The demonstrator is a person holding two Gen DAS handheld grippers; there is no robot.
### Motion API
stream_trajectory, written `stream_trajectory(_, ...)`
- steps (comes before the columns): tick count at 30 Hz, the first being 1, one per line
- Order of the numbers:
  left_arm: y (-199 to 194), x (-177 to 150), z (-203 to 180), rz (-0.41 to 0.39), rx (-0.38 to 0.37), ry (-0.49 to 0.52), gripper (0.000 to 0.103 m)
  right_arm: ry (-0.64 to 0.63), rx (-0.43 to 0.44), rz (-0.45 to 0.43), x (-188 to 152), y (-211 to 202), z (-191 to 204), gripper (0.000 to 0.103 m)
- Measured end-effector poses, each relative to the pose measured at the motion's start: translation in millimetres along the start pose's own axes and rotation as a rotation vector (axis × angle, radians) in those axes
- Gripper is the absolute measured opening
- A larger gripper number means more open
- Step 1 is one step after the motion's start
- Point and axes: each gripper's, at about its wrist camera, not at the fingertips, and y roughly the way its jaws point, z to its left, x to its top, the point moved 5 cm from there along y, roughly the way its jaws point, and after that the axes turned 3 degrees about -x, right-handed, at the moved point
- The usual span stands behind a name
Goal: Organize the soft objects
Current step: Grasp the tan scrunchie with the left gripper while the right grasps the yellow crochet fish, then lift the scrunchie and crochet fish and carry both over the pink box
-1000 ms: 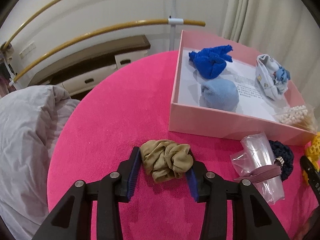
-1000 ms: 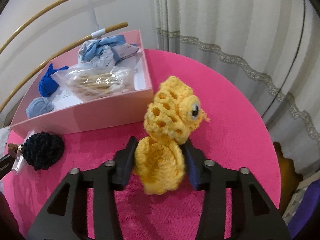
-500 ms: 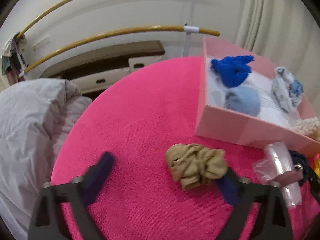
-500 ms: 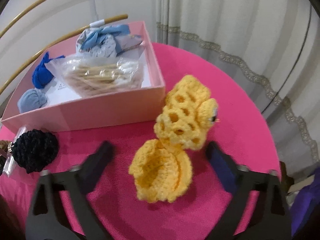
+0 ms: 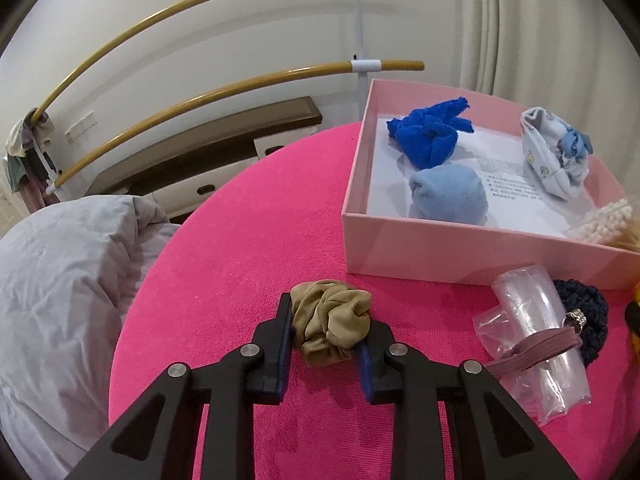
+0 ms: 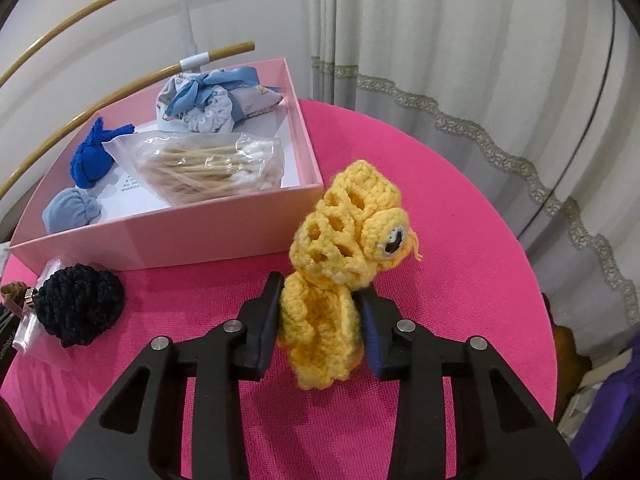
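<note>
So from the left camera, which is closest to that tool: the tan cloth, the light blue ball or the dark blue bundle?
1. Tan scrunched cloth: pinched between the left tool's fingers, on the pink table.
2. Light blue sock ball: inside the pink box, near its front wall.
3. Dark blue bundle: farther back in the box, behind the ball.

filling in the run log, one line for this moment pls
left gripper: shut on tan scrunchie | right gripper: closing on yellow crochet toy | pink box: neither inside yet

Bright even light, soft shadows, fisheye-warped edges
</note>
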Motion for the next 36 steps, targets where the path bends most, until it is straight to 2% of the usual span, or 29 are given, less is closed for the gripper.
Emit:
stream_trajectory(10, -13, 7, -3, 0.014, -0.006, 0.024, 0.023, 0.021, -0.002, -0.022, -2, -16, 1, 0.026)
stream_trajectory(20, -66, 12, -7, -0.063, -0.04, 0.029, 0.023, 0.057, 0.017, -0.08, 4, -60, -13, 0.025)
stream_trajectory(27, -107, 14, -10, -0.107, -0.101, 0.024, 0.023, 0.043, 0.069, -0.127, 11, -96, -3, 0.025)
stream_trajectory(32, -144, 11, -9, -0.155, -0.101, 0.025, 0.023, 0.022, 0.092, -0.175, 15, -121, 6, 0.025)
stream_trajectory(36, -173, 7, -13, -0.193, -0.132, 0.03, 0.023, 0.008, 0.117, -0.205, 15, -138, 14, 0.025)
